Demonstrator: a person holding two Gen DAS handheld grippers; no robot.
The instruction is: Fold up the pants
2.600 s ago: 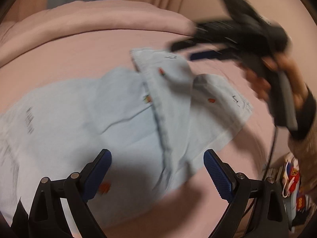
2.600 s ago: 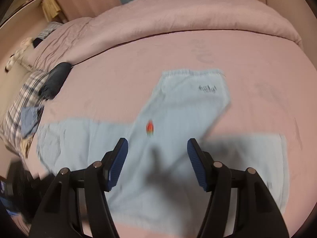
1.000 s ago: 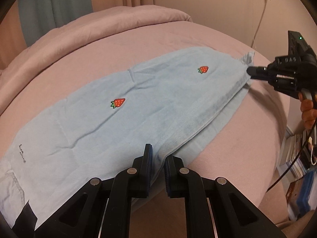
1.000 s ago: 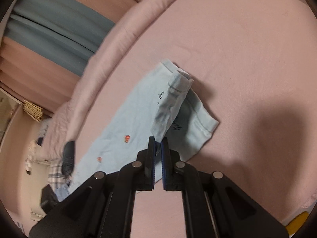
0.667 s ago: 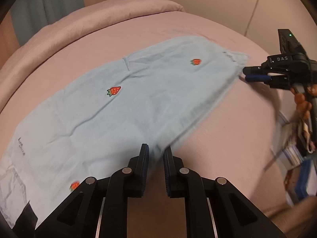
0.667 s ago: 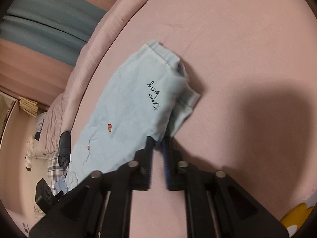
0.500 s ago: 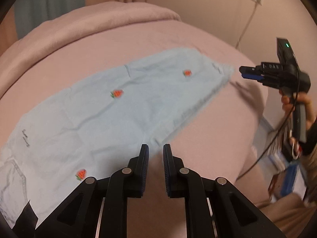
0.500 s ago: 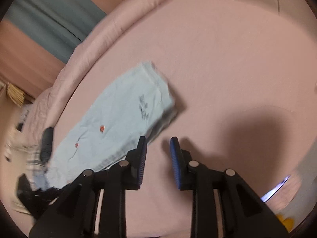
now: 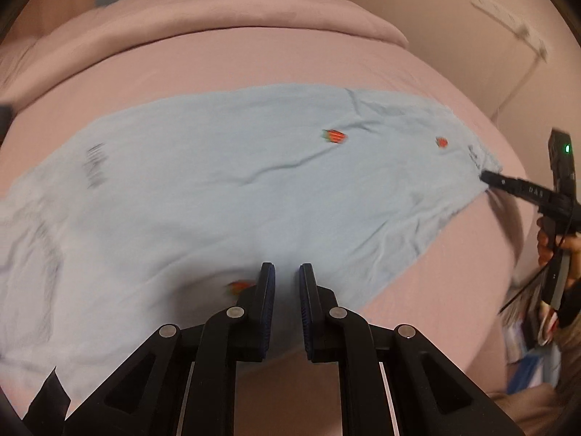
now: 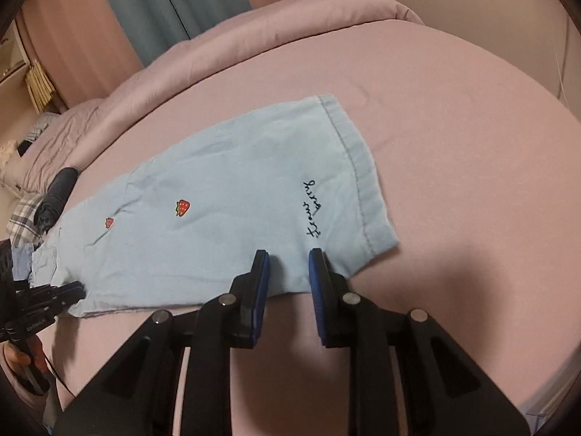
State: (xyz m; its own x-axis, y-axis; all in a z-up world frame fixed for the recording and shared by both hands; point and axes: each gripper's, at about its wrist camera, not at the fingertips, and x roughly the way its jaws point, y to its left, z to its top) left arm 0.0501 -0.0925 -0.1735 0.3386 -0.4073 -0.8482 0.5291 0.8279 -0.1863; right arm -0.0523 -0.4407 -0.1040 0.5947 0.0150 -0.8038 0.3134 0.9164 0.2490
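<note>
The pants (image 10: 225, 214) are lying folded lengthwise on the bed (image 10: 454, 145), cross-folds remaining, while the left gripper (image 9: 287, 283) and right gripper (image 10: 288, 272) are hovering slightly spread, pinching nothing.

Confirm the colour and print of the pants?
Light blue pants with small red strawberries and dark script lettering near the hem; clearest in the right wrist view.

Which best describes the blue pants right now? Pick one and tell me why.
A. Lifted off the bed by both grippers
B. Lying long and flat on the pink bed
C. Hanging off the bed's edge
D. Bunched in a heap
B: the pants lie spread flat along the pink bed, and the right gripper has a gap between its fingers with nothing pinched.
</note>
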